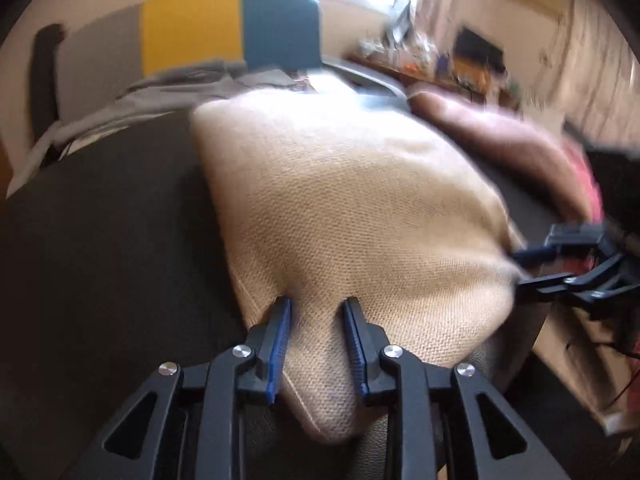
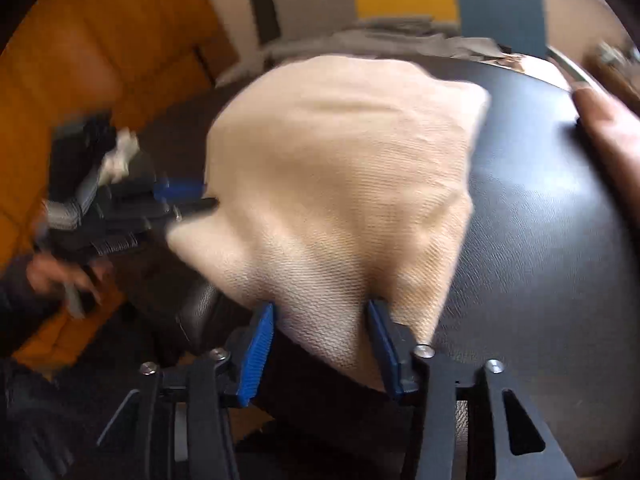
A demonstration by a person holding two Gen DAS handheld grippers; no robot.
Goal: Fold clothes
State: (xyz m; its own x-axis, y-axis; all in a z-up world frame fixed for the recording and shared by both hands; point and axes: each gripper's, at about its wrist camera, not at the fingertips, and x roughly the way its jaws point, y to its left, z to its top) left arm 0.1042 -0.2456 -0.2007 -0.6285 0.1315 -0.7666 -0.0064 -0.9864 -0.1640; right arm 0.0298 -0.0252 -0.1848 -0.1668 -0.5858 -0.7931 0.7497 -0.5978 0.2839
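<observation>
A beige knitted garment point(image 1: 352, 216) lies on a dark leather-like surface point(image 1: 104, 232), its near edge bunched between the blue-padded fingers point(image 1: 280, 344) of the left gripper point(image 1: 317, 344), which stand partly open with the cloth filling the gap. To its right, the right gripper point(image 2: 322, 350) is wider apart, fabric draped between its fingers point(image 2: 256, 354); whether either pair presses the cloth cannot be told.

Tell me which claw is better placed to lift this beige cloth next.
Probably left: the beige cloth fills the left claw pad to pad; the right claw only catches its edge.
</observation>
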